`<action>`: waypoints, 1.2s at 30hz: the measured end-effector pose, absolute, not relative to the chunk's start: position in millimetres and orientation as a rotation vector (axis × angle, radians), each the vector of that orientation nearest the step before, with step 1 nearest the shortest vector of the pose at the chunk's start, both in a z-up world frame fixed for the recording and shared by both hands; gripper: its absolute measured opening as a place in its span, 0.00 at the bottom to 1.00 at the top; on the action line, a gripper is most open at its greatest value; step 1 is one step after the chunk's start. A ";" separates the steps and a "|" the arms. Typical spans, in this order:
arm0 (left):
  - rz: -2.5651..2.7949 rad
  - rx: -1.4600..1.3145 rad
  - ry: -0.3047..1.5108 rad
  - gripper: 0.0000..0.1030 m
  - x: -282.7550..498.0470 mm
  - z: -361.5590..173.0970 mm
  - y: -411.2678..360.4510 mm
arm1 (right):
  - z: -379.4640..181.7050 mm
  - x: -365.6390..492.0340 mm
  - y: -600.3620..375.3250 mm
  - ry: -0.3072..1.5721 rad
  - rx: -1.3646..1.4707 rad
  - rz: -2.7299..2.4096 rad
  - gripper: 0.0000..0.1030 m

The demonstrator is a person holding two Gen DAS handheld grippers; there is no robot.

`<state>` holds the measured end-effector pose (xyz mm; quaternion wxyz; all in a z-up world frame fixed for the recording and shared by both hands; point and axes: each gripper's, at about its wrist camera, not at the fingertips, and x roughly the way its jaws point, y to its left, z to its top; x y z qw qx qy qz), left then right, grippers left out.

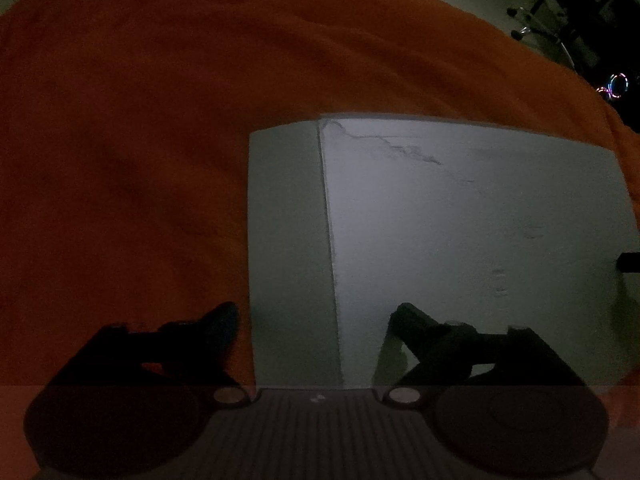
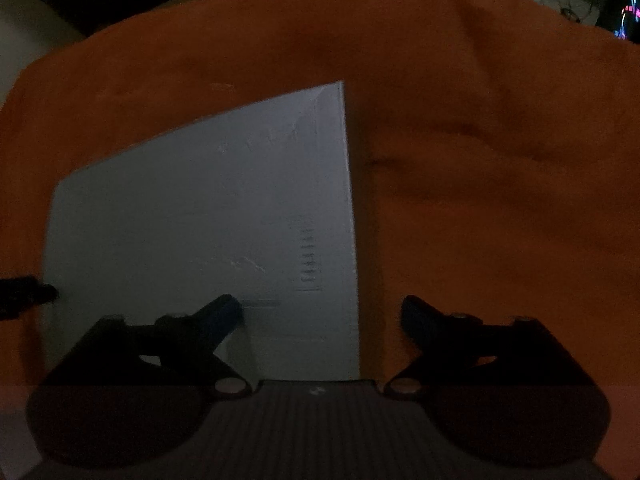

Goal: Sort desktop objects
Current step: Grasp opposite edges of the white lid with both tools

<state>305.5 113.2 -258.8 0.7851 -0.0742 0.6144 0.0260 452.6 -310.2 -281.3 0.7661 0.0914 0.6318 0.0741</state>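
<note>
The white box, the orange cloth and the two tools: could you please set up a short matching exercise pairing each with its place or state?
Things:
1. white box
2. orange cloth
3. left tool
4. right tool

Descriptions:
A. open, straddling the box's right edge
B. lies spread under the box
C. open, straddling the box's left edge
D. rests on the cloth, scuffed on top

Pairs: 1-D, 2-B, 3-C, 4-A

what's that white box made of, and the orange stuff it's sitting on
White box: probably cardboard or paperboard, matte; sharp folded edges, scuffs and a torn-looking crease near one corner. Dim light leaves it open.
Orange cloth: fabric, soft and slightly fuzzy, like a towel or fleece; it lies in wrinkles and folds.
</note>
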 end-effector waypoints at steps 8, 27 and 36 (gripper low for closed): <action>0.014 -0.297 1.333 0.99 302.7 -270.4 117.0 | -292.7 444.2 -308.1 1.370 0.239 0.191 1.00; -0.161 -0.408 1.310 1.00 322.0 -277.0 109.2 | -293.5 402.9 -346.8 1.411 0.435 0.145 1.00; -0.160 -0.228 1.302 1.00 327.0 -266.8 63.7 | -278.7 399.5 -336.5 1.344 0.351 0.094 1.00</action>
